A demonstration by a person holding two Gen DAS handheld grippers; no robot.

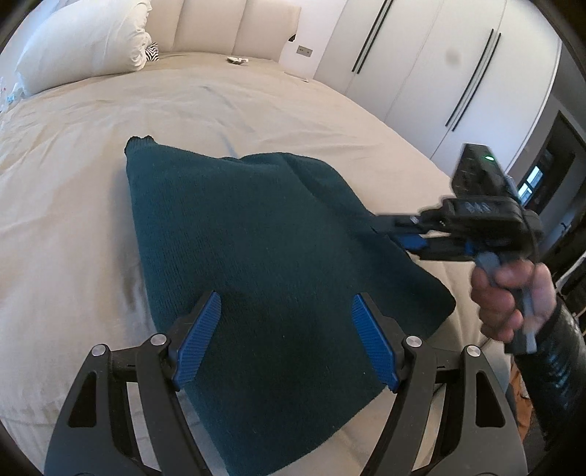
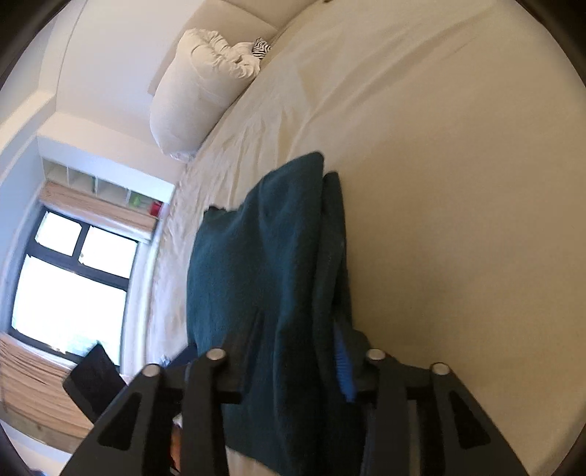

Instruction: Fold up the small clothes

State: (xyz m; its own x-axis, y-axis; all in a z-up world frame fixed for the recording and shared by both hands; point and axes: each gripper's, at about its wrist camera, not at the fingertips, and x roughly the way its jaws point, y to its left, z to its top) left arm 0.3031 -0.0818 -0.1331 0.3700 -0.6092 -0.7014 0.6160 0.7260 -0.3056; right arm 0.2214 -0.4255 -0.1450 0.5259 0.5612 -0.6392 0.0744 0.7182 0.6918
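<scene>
Beige, lightly creased sheet covers the bed (image 1: pixel 256 106), and on it lies a dark teal knitted sweater (image 1: pixel 256 256), folded over on itself, its far part resting flat on the sheet. At the head of the bed stands a padded cream headboard (image 1: pixel 234 25) with a plump white pillow (image 1: pixel 84 40) leaning beside it and a scrap of zebra-striped cloth (image 1: pixel 153 52) tucked behind. White wardrobe doors with long dark handles (image 1: pixel 432 66) line the wall on one side; on the other, a bright window (image 2: pixel 69 278) sits under a rolled blind, with open white shelves (image 2: pixel 99 183) above.

The left gripper (image 1: pixel 285 340) hovers over the near part of the sweater, its blue-padded fingers spread wide and holding nothing. The right gripper (image 1: pixel 399 238), blurred, is turned sideways at the sweater's right edge, its fingers clamped on a fold of the knit.
</scene>
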